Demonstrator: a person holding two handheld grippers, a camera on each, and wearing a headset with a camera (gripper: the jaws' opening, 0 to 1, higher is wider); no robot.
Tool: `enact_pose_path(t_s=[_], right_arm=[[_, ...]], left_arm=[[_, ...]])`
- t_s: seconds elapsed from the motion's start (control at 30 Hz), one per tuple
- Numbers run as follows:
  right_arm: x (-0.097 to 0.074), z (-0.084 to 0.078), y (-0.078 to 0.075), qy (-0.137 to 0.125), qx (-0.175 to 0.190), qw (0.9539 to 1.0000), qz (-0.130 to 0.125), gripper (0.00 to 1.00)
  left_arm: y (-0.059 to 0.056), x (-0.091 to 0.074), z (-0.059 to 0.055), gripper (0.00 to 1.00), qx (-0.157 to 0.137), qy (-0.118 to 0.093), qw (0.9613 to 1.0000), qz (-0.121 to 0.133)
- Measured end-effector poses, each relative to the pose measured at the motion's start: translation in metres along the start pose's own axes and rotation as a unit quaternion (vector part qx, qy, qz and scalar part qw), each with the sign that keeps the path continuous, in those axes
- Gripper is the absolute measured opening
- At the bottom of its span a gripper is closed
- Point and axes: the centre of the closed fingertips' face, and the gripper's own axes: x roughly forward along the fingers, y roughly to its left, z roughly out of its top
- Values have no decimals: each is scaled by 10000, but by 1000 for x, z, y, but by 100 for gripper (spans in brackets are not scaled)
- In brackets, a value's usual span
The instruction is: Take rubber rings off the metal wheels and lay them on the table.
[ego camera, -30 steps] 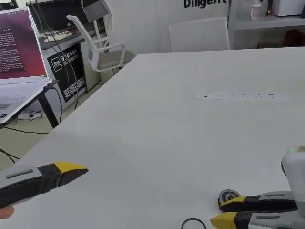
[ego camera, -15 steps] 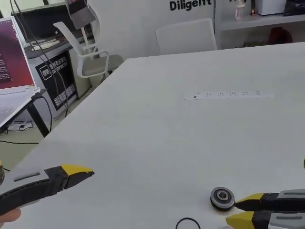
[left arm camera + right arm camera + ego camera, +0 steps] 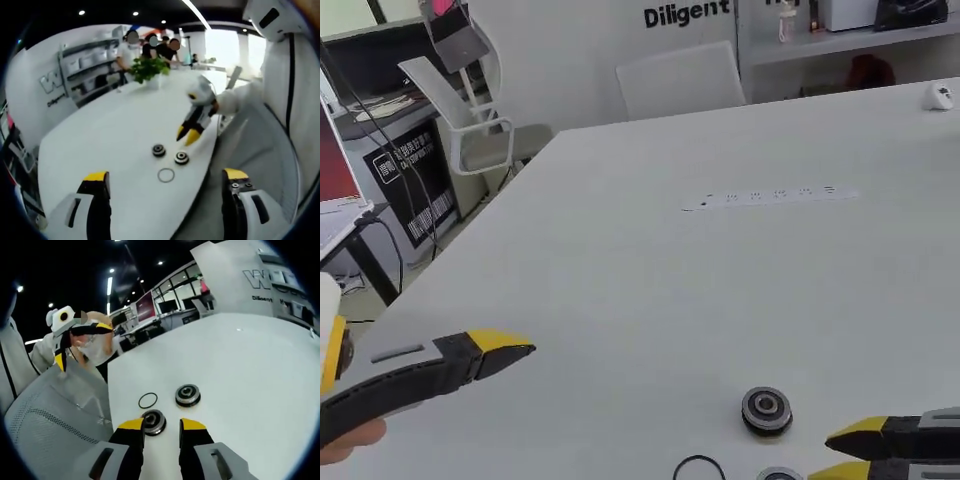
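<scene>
Lying flat on the white worktop (image 3: 620, 300), one black rubber ring (image 3: 148, 400) is loose, close to the near edge. Two metal wheels, each with a dark outer band, sit near it. In the right gripper view the far wheel (image 3: 188, 395) is at 3 o'clock of the ring and the near wheel (image 3: 153, 421) at 5 o'clock, neither touching it. The right tool (image 3: 162, 424) has its yellow-tipped jaws a little apart, gripping nothing. The near wheel lies just ahead of them, by the tip of one jaw. The left tool (image 3: 166, 174) hangs well apart from the wheels, at 9 o'clock in the head view, its jaws spread wide and bare. Farther out, at 12 o'clock, a white power strip (image 3: 770, 195) lies on the worktop.
</scene>
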Motion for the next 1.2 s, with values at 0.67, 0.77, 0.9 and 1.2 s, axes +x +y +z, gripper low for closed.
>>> enact_pose_path(t_s=[0.67,0.77,0.9,1.2], right_arm=[[-2,-17,4,44,12,10000,-43,24],[0,-23,7,154,-80,9998,-16,24],[3,-23,10,156,-182,9997,44,25],[12,-25,17,328,-762,9965,139,28]], left_arm=[[-20,35,32,91,574,-111,9961,-654],[-20,39,35,90,683,-114,9952,-690],[-17,45,43,90,936,-217,9936,-599],[-19,65,63,83,1126,-575,9892,-736]])
